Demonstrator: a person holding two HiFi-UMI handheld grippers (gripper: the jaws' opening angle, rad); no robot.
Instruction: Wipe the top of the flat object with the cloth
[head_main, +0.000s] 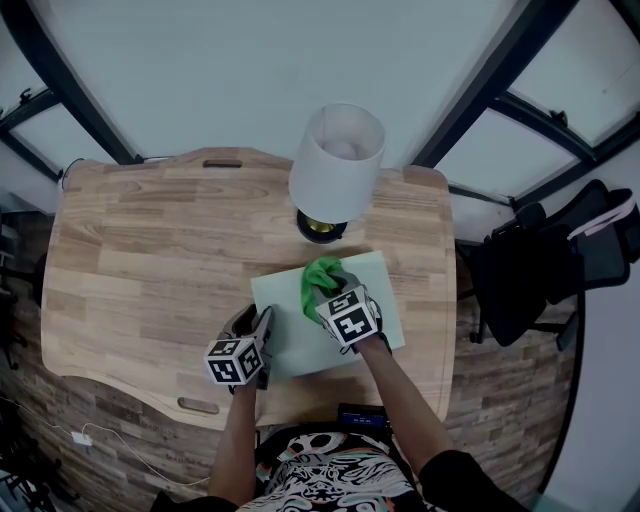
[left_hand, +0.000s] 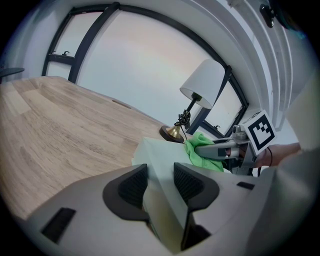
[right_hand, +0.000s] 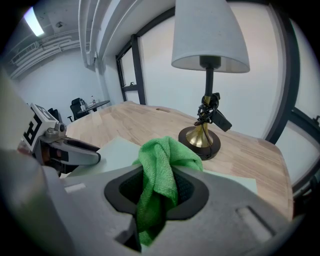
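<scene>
The right tool (head_main: 328, 297) gripped the seemingly limp cloth (head_main: 318, 275); the left tool (head_main: 265, 328) clamped the probably light flat sheet's (head_main: 388, 300) eight-o'clock edge.

A light wood-plank worktop (head_main: 140, 250) with rounded corners carries two things. A pale green flat rectangular board (head_main: 385, 300) lies on it beneath the right tongs (right_hand: 156, 187), with its near-left edge gripped between the jaws of the left tongs (left_hand: 160, 182). Just beyond the right tongs, by the board's far edge, stands a table lamp (head_main: 337, 160) with a white shade and a round brass base. A dark slot (head_main: 198, 406) sits in the wood near the left tongs, at the near edge.
</scene>
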